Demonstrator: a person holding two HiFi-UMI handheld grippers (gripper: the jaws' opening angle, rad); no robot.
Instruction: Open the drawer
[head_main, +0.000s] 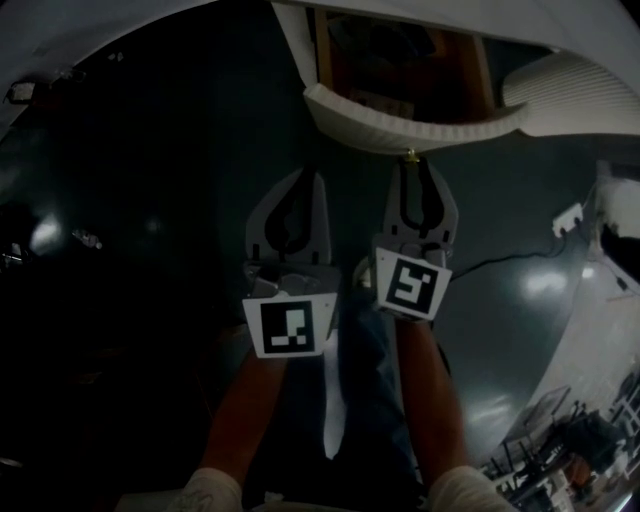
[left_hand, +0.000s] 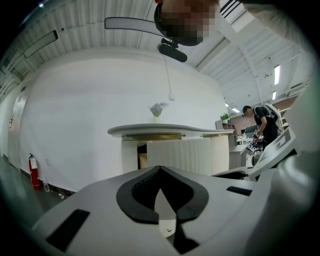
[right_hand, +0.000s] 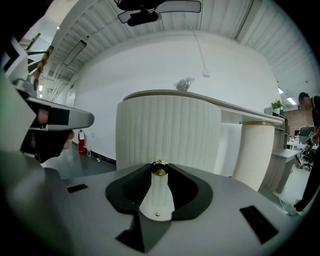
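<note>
- Right claw (head_main: 413, 170): closed on the small gold knob (right_hand: 159, 168). The knob sits right between the two tips, with both pads touching it.
- Left claw (head_main: 308, 180): tips together, nothing between them. It is held just beside the right claw, clear of the drawer.
- Drawer (head_main: 400, 128): it has a curved, white, ribbed front with the knob at the middle of that front. It stands partly out from under the edge of the bench top (left_hand: 170, 130). The head view shows its brown wooden inside behind the front.
- The left gripper view sees the drawer from the side: ribbed front forward, with a dark gap and a wooden side panel between it and the bench body.
- Bench: white, with a rounded top edge and ribbed sides. A small vase of flowers (left_hand: 158, 110) stands on the top, near the edge above the drawer.
- Both claws point roughly level at the bench front. Both forearms show at the bottom of the head view.
- Floor (head_main: 150, 200): dark and glossy. A black cable (head_main: 500, 265) runs across it to the right of the right claw.
- Background: a red fire extinguisher (left_hand: 34, 170) against the white wall, and a person (left_hand: 262, 127) standing at a desk far off.
</note>
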